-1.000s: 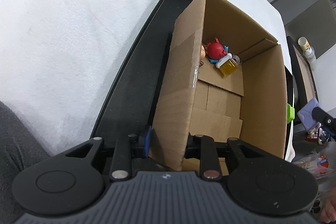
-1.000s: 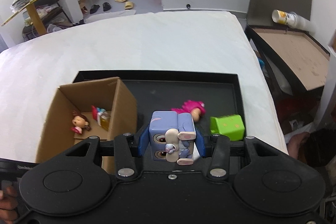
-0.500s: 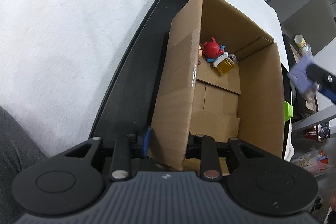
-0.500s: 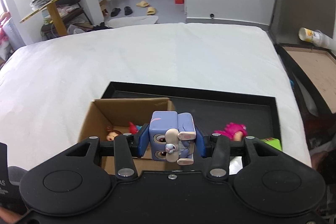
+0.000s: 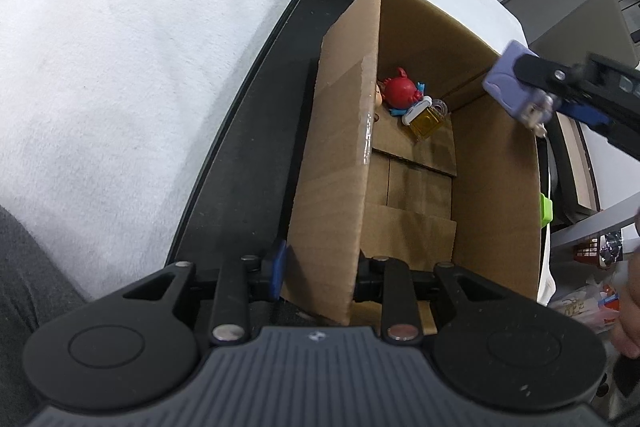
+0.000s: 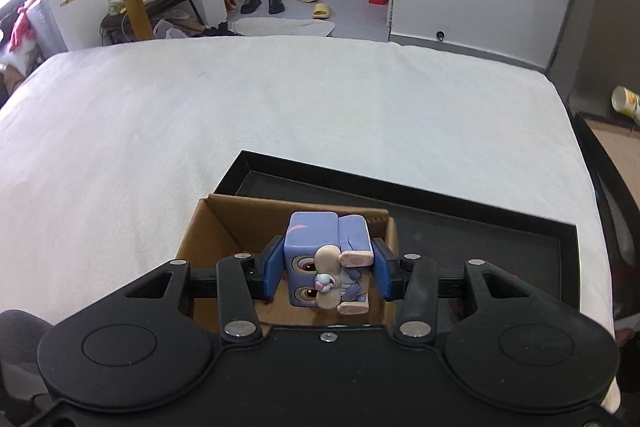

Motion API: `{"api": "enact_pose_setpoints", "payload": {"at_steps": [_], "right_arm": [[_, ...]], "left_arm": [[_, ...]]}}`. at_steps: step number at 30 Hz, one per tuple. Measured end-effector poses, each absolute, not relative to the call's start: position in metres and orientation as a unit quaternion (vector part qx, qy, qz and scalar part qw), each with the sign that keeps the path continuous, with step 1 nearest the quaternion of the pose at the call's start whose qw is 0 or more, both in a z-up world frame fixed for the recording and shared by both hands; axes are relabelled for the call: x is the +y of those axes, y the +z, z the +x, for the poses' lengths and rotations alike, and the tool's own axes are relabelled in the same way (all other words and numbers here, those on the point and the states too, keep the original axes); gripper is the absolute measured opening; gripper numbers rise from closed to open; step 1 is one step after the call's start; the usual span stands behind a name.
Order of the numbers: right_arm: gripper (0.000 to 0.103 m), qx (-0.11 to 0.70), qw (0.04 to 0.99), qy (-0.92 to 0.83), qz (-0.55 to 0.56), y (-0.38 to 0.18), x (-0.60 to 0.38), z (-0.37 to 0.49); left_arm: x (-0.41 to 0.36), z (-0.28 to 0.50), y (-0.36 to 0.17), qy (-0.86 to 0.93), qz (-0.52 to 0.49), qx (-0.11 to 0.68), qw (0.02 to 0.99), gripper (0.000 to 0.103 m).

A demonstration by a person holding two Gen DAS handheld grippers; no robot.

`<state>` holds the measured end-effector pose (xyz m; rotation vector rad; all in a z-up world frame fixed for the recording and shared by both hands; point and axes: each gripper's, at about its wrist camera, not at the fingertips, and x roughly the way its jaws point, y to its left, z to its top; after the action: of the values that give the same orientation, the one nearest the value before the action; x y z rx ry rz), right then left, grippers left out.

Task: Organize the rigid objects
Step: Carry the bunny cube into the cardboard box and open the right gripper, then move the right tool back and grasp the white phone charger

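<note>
An open cardboard box (image 5: 492,195) stands on a black tray (image 5: 256,131). My left gripper (image 5: 316,271) is shut on the box's near wall. Inside at the far end lie a red toy (image 5: 400,91), a yellow block (image 5: 429,118) and a small doll, mostly hidden. My right gripper (image 6: 326,267) is shut on a purple cube toy (image 6: 316,247) and holds it above the box (image 6: 224,227). It shows in the left wrist view as the purple toy (image 5: 508,83) over the box's far right rim.
The tray (image 6: 480,227) rests on a white bed (image 6: 280,99). A green block (image 5: 546,209) shows just beyond the box's right wall. A side shelf with a cup (image 6: 626,101) stands to the right. A person's hand (image 5: 628,307) is at the right edge.
My right gripper has carried the purple cube toy leftward from over the tray until it hangs over the box. My left gripper keeps its hold on the box wall.
</note>
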<state>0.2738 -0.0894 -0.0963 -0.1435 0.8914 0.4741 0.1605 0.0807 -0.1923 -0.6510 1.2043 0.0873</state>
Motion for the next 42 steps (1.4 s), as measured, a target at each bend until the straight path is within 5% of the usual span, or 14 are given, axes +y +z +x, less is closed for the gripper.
{"api": "enact_pose_setpoints", "payload": {"at_steps": [42], "right_arm": [[0.063, 0.505, 0.852, 0.133, 0.023, -0.127, -0.194, 0.254]], "left_arm": [[0.076, 0.173, -0.188, 0.062, -0.279, 0.562, 0.776, 0.030]]}}
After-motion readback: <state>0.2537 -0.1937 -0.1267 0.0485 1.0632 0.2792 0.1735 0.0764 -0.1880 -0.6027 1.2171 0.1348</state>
